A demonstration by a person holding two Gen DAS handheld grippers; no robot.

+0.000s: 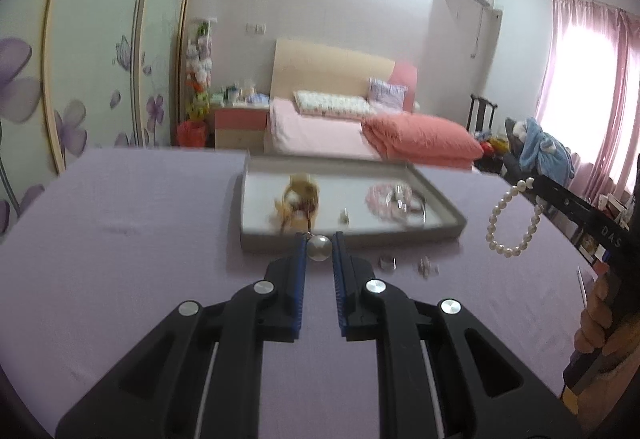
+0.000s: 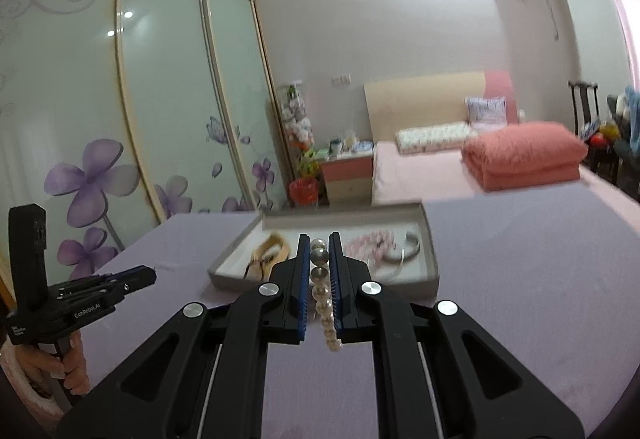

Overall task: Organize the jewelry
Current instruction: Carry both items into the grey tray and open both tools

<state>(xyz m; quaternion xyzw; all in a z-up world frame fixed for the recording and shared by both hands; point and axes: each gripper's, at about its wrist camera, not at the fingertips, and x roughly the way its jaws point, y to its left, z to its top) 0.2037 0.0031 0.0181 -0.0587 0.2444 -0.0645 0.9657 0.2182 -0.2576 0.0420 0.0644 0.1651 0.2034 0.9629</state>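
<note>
The left hand-held gripper [image 1: 319, 239] is pinching 1 large pearl bead [image 1: 318, 248] between nearly closed fingers, just in front of the near rim of the 1 grey tray [image 1: 352, 240]. In the tray 1 tan strap piece [image 1: 298, 204], 1 small stud [image 1: 344, 215] and 1 pink beaded cluster [image 1: 387, 200] are lying. 2 small pieces [image 1: 406, 265] are sitting on the lilac worktop [image 1: 120, 239]. The right hand-held gripper [image 2: 320, 239] is clamping 1 pearl bracelet [image 2: 323, 289], which is dangling above the worktop.

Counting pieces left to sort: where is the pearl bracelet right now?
The pearl bracelet hangs from the right tool, above the purple table, right of the grey tray.
</note>
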